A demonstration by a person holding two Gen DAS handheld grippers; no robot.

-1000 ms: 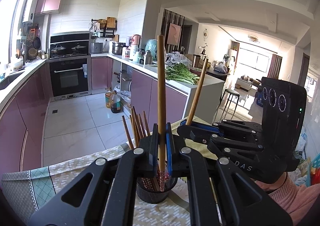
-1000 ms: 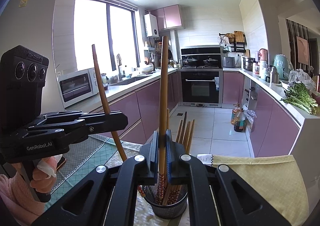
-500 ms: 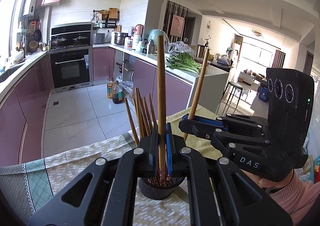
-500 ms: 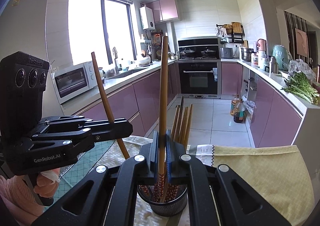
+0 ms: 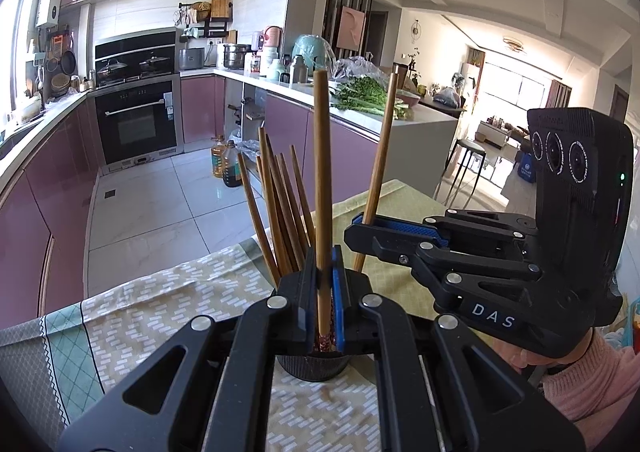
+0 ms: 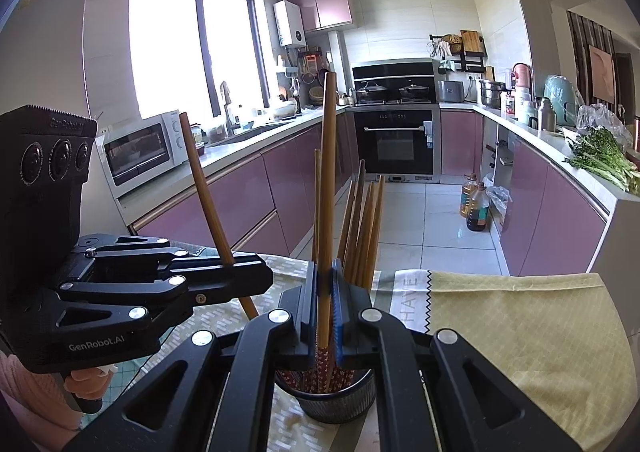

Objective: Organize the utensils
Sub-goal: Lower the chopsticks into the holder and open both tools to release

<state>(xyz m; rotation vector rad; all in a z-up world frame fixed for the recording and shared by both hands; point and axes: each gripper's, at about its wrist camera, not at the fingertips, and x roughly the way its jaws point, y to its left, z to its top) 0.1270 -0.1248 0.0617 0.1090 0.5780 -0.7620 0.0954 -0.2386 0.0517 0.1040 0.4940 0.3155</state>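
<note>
My left gripper (image 5: 323,300) is shut on a wooden chopstick (image 5: 321,179), held upright over a black mesh holder (image 5: 312,366) with several chopsticks (image 5: 280,211) standing in it. My right gripper (image 6: 325,312) is shut on another chopstick (image 6: 327,179), also upright over the same holder (image 6: 336,404). Each gripper shows in the other's view: the right gripper (image 5: 360,230) grips its chopstick (image 5: 380,155), and the left gripper (image 6: 256,280) grips its chopstick (image 6: 204,187). Both chopsticks' patterned lower ends reach down to the holder's mouth.
The holder stands on a table with a patterned cloth (image 5: 160,312) and a yellow cloth (image 6: 520,332). Beyond the table edge lie the kitchen floor, pink cabinets (image 6: 248,203), an oven (image 6: 394,139) and oil bottles (image 6: 476,207).
Both grippers have come lower toward the holder with their chopsticks. The holder and the chopsticks in it look closer and larger.
</note>
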